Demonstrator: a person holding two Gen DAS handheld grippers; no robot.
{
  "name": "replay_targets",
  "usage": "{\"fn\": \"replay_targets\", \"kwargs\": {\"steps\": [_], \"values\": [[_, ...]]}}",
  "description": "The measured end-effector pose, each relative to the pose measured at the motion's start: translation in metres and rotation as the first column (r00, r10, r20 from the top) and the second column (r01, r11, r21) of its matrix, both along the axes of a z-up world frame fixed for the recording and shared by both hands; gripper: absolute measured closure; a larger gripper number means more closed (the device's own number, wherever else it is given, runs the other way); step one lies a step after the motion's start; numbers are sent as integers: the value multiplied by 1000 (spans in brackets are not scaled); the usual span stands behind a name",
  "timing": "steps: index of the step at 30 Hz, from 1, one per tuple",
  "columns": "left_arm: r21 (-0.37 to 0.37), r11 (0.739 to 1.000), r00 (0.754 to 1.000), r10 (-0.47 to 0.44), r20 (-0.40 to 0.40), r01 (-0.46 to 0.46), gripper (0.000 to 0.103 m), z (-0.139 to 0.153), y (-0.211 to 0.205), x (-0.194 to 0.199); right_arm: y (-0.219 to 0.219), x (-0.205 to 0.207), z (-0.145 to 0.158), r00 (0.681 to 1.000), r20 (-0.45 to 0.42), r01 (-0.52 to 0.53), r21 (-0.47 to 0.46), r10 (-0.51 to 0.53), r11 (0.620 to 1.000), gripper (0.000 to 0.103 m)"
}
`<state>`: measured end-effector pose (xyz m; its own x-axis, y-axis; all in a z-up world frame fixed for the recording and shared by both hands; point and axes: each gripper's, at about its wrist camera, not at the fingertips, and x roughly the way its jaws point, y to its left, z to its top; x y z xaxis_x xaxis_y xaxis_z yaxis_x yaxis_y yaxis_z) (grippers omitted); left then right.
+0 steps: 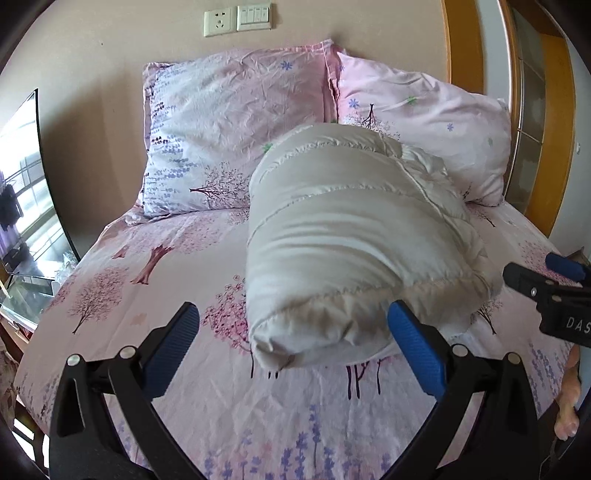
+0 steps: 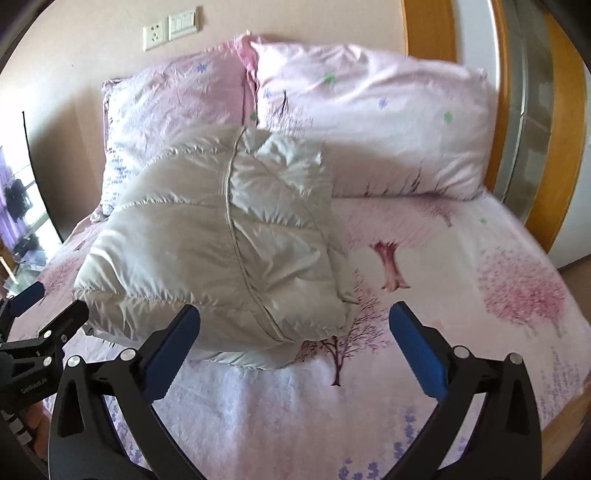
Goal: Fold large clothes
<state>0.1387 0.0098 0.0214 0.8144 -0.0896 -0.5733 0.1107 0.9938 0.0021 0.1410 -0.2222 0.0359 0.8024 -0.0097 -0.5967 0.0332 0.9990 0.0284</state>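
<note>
Both grippers, left gripper (image 1: pixel 291 332) and right gripper (image 2: pixel 293 334), gape empty near the puffy white jacket (image 1: pixel 354 236): light, springy, slippery, best pinched along its stitched hem.

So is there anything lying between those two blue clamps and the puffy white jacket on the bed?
Nothing visible. The white jacket lies bundled on the bed sheet, with only bare sheet between it and the open left gripper and open right gripper. The pillows sit behind it.

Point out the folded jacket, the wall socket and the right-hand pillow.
jacket (image 1: pixel 343 236): left wrist view, its quilted top.
socket (image 1: pixel 218 23): left wrist view, centre of its plate.
right pillow (image 2: pixel 388 122): right wrist view, middle of its front.
</note>
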Motion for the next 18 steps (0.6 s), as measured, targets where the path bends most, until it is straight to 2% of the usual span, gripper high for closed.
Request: {"fn": "replay_targets", "kwargs": {"steps": [2, 7, 18], "values": [[7, 1000, 999, 25, -31, -25, 2, -1, 1, -4, 4, -5, 2, 1000, 3, -10, -15, 10, 1000, 1], [-13, 999, 994, 38, -98, -39, 2, -7, 7, -8, 15, -10, -4, 998, -52, -27, -47, 24, 999, 1], [45, 998, 990, 40, -134, -34, 2, -15, 12, -29, 22, -31, -17, 994, -106, -3, -15, 2, 1000, 1]]}}
